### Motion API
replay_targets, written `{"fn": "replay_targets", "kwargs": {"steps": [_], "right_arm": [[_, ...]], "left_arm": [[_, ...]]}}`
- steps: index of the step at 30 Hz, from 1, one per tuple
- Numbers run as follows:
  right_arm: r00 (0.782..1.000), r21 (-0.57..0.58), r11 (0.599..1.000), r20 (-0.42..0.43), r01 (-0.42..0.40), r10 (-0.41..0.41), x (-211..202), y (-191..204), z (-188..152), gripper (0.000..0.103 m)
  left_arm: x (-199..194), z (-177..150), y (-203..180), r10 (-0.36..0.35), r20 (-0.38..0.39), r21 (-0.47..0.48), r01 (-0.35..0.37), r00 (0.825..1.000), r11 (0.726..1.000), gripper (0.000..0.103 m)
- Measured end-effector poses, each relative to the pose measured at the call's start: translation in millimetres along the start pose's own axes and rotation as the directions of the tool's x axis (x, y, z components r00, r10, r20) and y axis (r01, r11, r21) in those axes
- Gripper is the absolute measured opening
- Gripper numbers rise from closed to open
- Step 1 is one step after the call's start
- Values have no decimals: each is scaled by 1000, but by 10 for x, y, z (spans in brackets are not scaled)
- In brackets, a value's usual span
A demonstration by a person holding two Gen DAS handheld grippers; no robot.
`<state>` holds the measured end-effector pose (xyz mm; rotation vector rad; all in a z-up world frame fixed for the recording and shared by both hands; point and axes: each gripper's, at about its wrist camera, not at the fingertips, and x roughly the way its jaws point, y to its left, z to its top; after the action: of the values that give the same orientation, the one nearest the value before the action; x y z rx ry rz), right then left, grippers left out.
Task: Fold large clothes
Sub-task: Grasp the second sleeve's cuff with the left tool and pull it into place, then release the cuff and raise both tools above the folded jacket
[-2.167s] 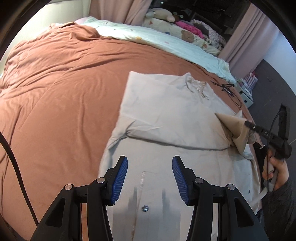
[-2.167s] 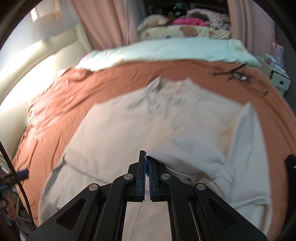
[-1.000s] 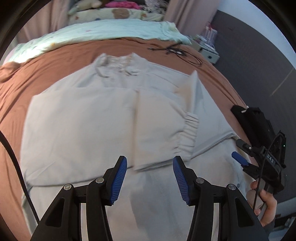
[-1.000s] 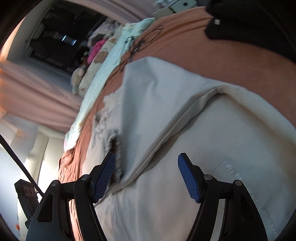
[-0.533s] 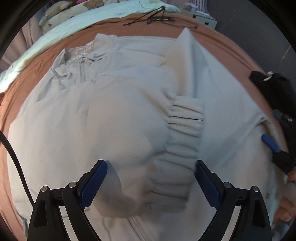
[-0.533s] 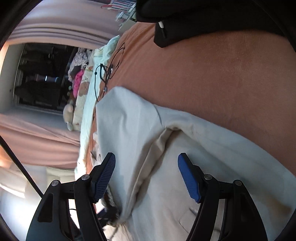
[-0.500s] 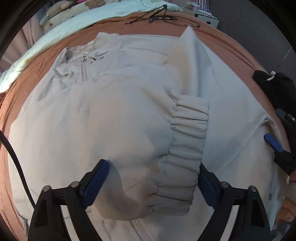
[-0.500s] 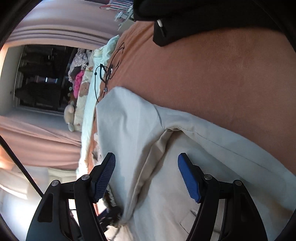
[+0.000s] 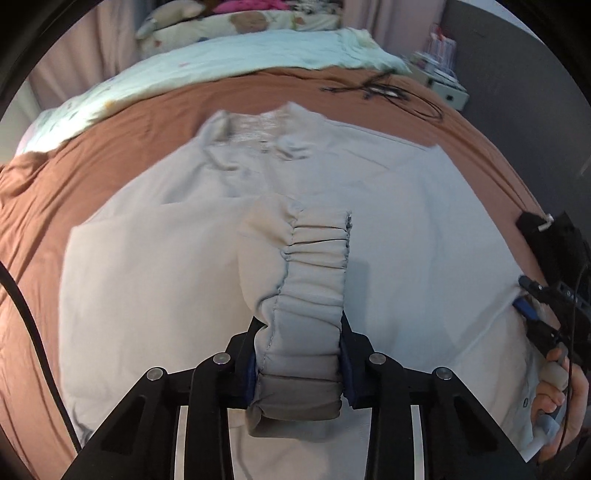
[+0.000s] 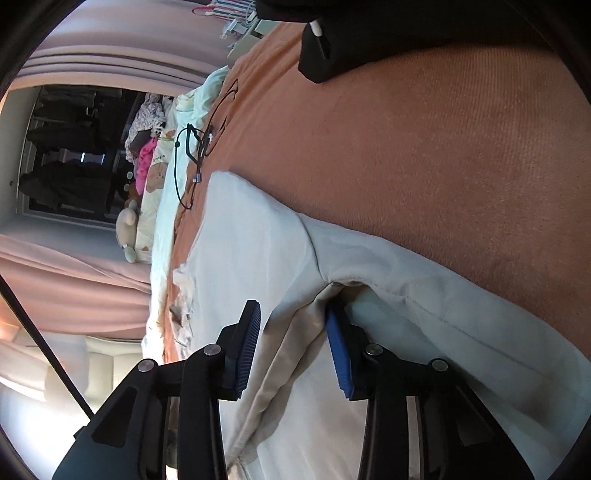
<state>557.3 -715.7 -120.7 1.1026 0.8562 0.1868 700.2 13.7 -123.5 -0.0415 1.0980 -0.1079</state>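
No brand, label or lettering can be read on any item. A pale grey zip-front jacket (image 9: pixel 155 280) lies spread front-up on a bed with a rust-brown cover (image 9: pixel 74 177), its collar (image 9: pixel 258 129) toward the far side, where a mint-green quilt (image 9: pixel 229 62) and patterned pillows (image 9: pixel 236 22) lie. The brown cover shows bare on the jacket's left and beyond the collar; a black cable (image 9: pixel 388 90) lies loose on it past the right shoulder, and a black garment (image 10: pixel 369 33) sits near the right bed edge. One sleeve is folded across the chest, ending in a ribbed elastic cuff (image 9: pixel 314 280). The left tongs (image 9: pixel 299 365), pointing steeply down, have just been closing and now clench this cuff, both blue pads pressed against its sides. The right tongs (image 10: pixel 291 347), seen rolled well onto their side and held low over the cover, have also just been closing; the jacket's folded right-hand edge (image 10: pixel 306 317) passes between their pads (image 10: pixel 338 354), the right-hand pad tucked under the fold, the left-hand pad standing clear of the cloth, so no grip is made. In the left view the person's hand (image 9: pixel 557 402) wraps the right tool's handle at the jacket's lower right corner.
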Motion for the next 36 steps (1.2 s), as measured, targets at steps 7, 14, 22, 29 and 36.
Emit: {"fn": "replay_targets", "kwargs": {"steps": [7, 14, 22, 29, 36], "right_arm": [[999, 9, 999, -18, 34, -34, -4, 83, 3, 34], [998, -35, 999, -60, 12, -14, -94, 339, -90, 34], [996, -199, 977, -69, -71, 59, -80, 660, -224, 34], [985, -349, 937, -147, 32, -88, 424, 715, -339, 34], [959, -418, 904, -208, 92, -193, 621, 839, -475, 34]], "left_arm": [[8, -178, 589, -1, -26, -141, -3, 1000, 990, 38], [32, -421, 1052, 65, -63, -237, -78, 996, 968, 50], [54, -547, 1222, -13, -47, -288, -1, 999, 957, 64], [366, -673, 1129, -1, -121, -242, -28, 993, 970, 49], [115, -704, 1161, 131, -88, -232, -149, 987, 961, 49]]}}
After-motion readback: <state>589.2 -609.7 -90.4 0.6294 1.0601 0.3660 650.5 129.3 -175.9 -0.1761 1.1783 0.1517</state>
